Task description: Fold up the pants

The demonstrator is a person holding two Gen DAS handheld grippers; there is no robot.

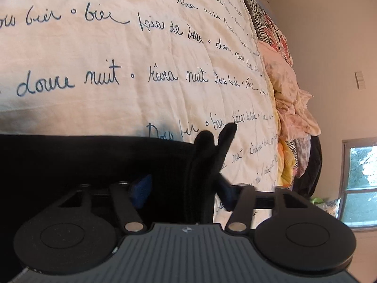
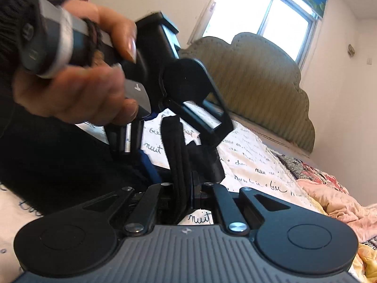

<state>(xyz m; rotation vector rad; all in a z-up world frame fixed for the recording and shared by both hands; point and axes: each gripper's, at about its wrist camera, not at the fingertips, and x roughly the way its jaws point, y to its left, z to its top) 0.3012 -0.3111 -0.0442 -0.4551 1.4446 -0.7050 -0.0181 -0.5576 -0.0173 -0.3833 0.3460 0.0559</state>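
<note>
A: R gripper, what's it doing?
B: Pressed together, pinching a bunched black strip of the pants — prob the waistband end, lifted clear of the bedspread.
A: And the L gripper?
B: Blue pads part-closed w/ the same black fabric between them; can't tell if they're pressing on it. The person's hand angles it down at that strip.
A: Why both on one spot?
B: Looks like matching edges before a fold. Rest of the pants lies dark on the bed, near side.
</note>
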